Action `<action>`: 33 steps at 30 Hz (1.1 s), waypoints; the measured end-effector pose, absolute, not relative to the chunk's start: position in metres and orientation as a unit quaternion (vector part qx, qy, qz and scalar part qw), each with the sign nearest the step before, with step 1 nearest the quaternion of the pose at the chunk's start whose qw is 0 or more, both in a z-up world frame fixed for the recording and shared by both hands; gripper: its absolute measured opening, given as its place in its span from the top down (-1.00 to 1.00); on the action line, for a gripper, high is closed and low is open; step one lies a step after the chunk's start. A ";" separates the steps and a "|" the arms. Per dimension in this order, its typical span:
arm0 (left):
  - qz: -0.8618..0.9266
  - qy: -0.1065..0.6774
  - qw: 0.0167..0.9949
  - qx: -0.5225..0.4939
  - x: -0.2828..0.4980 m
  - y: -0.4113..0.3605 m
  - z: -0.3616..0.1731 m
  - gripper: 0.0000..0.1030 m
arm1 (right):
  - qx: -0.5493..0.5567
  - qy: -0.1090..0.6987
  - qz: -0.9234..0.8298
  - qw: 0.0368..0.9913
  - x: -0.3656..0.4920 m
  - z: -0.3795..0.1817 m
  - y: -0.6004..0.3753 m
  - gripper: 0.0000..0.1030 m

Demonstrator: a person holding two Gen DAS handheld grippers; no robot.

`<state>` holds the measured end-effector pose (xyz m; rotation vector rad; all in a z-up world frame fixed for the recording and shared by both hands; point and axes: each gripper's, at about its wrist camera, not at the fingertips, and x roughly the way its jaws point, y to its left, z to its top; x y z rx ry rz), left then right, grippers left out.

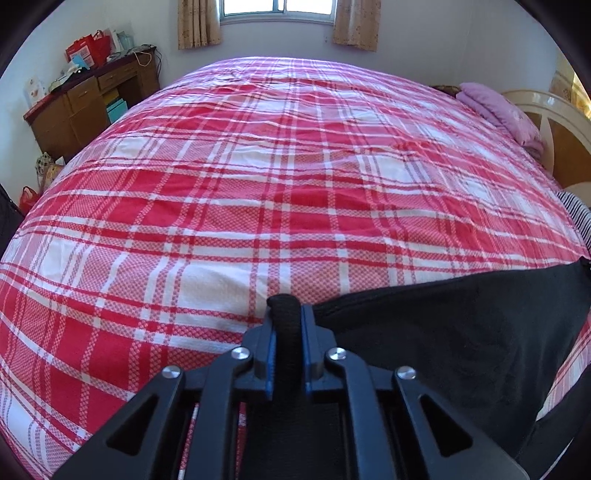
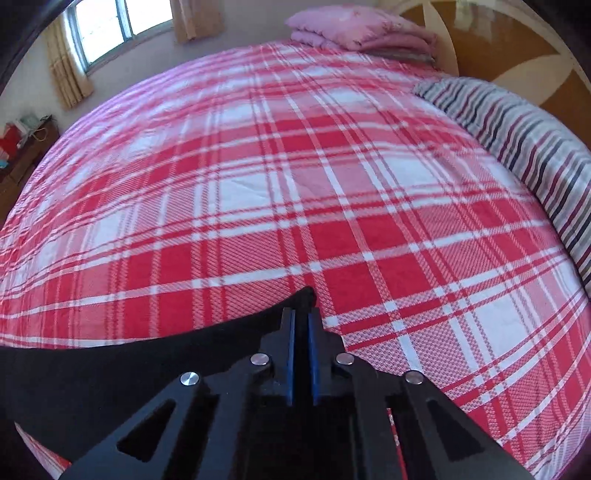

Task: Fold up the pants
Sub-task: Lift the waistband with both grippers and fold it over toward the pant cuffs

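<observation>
Black pants (image 1: 461, 325) lie at the near edge of a bed covered by a red and white plaid sheet (image 1: 280, 184). My left gripper (image 1: 287, 314) is shut on a bunched black corner of the pants, which sticks up between the blue pads. In the right wrist view the pants (image 2: 110, 365) stretch off to the left. My right gripper (image 2: 302, 317) is shut on their other corner, whose tip pokes out just past the fingertips. The cloth hangs in a shallow curve between the two grips.
A folded pink quilt (image 2: 354, 33) lies at the far end by the wooden headboard (image 2: 517, 51). A striped pillow (image 2: 517, 136) lies along the right side. A cluttered brown desk (image 1: 88, 99) stands by the left wall under a curtained window (image 1: 277, 7).
</observation>
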<state>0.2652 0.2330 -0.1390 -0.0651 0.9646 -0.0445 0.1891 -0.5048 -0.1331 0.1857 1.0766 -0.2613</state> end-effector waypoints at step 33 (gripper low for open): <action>-0.111 0.294 0.941 -0.124 0.145 0.277 -0.097 0.77 | 0.153 0.328 -0.073 0.929 -0.035 -0.032 -0.491 0.84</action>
